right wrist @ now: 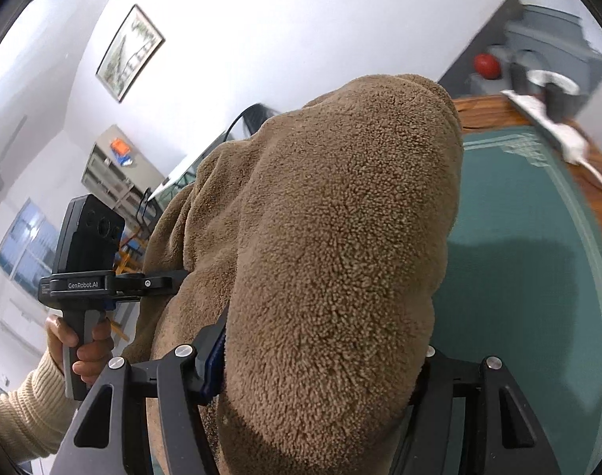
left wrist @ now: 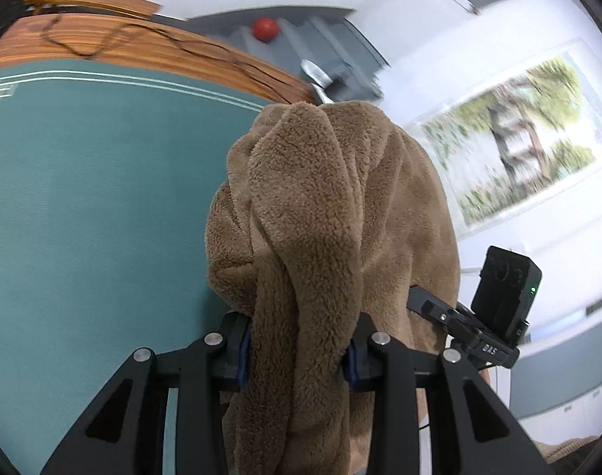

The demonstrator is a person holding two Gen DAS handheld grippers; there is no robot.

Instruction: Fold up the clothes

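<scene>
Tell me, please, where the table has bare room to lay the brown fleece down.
The green mat is bare between the wooden edge and the fleece. The far wooden corner is crowded: a white cloth and dark cups.

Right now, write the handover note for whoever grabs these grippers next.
Left gripper: shut on a bunched fold of the brown fleece.
Right gripper: shut on a thicker bunch of the same fleece, which covers most of that view.
Fleece: lifted in both grips, above the green mat on the wooden table.
Done: garment picked up in both grippers.
Left: no tidy fold shows yet. Probably spread it on the mat, then fold. How much of it hangs free below is hidden.
</scene>
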